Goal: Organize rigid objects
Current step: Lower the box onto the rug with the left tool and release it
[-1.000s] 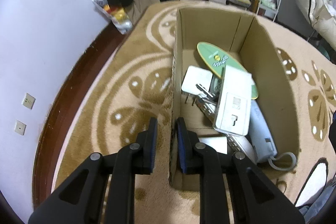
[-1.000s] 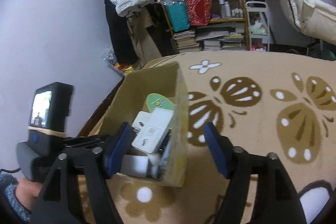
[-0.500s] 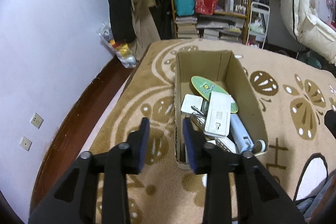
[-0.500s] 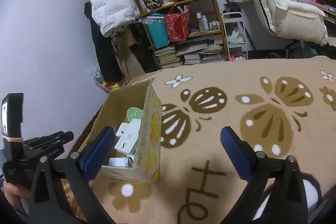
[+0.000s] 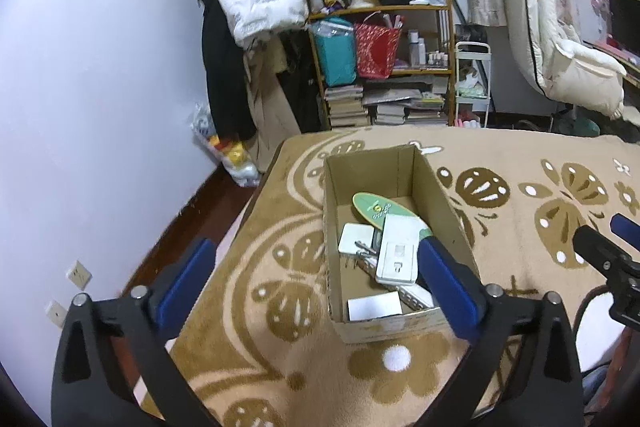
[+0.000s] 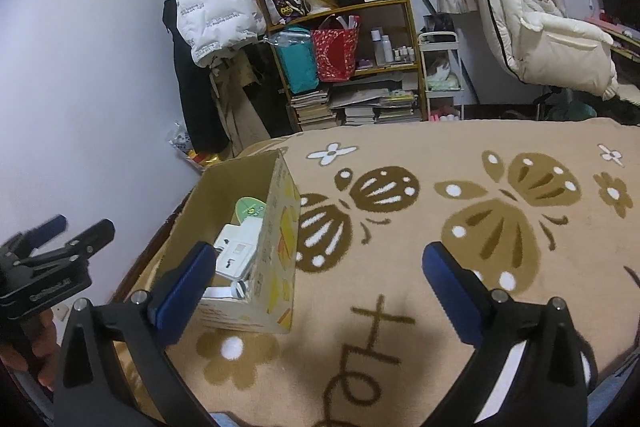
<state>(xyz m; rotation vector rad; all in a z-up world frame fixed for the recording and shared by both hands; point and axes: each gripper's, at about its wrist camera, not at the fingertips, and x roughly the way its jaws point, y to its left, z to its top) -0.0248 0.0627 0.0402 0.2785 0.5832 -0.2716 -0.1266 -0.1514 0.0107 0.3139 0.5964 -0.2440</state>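
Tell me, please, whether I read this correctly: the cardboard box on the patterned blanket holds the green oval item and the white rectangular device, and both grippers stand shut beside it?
Not quite. The cardboard box does hold the green oval item and the white rectangular device, but both grippers stand open, not shut. The left gripper, its jaws just opened, and the right gripper hold nothing, as each wrist view shows.
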